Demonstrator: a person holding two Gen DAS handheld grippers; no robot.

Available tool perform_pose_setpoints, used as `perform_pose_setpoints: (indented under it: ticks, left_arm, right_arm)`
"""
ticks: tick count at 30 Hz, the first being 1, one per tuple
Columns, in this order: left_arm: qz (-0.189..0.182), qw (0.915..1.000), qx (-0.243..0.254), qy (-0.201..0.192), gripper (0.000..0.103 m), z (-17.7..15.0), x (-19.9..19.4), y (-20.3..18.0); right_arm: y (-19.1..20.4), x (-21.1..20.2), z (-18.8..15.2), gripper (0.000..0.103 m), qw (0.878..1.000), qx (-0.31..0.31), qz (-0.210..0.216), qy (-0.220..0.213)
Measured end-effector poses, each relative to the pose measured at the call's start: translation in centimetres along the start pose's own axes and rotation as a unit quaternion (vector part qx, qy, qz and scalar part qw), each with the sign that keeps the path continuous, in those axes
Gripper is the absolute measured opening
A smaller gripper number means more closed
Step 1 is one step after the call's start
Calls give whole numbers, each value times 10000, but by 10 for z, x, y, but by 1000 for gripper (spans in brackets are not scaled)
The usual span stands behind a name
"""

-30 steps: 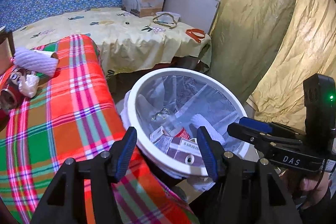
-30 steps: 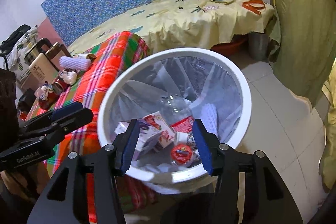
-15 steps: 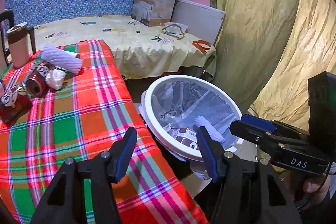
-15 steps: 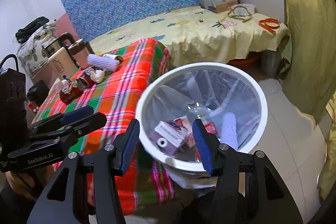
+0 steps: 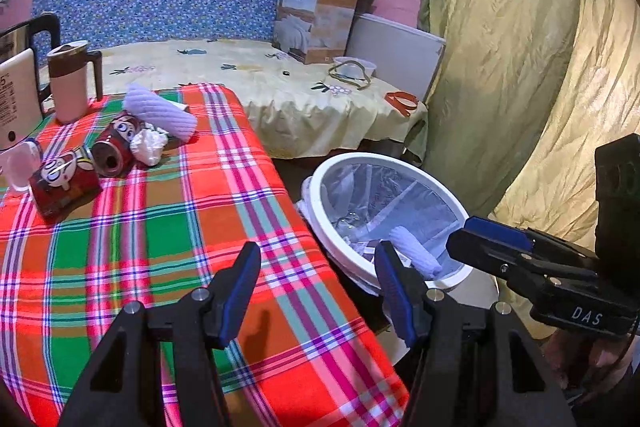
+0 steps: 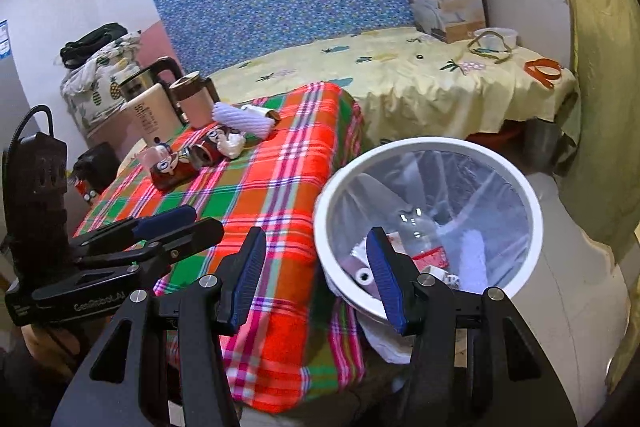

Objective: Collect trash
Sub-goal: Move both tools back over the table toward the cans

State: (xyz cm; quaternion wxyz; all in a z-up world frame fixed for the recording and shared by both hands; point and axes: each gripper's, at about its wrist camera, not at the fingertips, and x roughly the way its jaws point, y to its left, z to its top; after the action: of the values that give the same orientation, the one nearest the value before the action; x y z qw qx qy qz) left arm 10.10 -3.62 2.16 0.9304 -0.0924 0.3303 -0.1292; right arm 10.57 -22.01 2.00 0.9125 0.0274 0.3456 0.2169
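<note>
Trash remaining: two cans [image 5: 90,159], a crumpled tissue [image 5: 149,146] and a ribbed white roll [image 5: 160,111], lying at the far end of the plaid table [image 5: 168,227]. Bin [image 6: 428,147] is sitting beside it, part-filled. I'm hovering left gripper [image 5: 316,291] and right gripper [image 6: 316,275], both jaws apart, empty. I'm judging next: reaching for a can.

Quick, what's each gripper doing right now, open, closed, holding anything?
Left gripper: open, holding nothing, above the plaid tablecloth edge.
Right gripper: open, holding nothing, beside the white trash bin.
</note>
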Motion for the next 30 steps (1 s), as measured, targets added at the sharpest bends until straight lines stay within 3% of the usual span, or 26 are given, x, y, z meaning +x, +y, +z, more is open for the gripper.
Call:
perform_pose_setpoints:
  ticks: [30]
  left_arm:
    - [763,9954,-561,-149,61,-22,-31,78]
  right_arm:
    - [50,31,2,54,9967,-542,475,361]
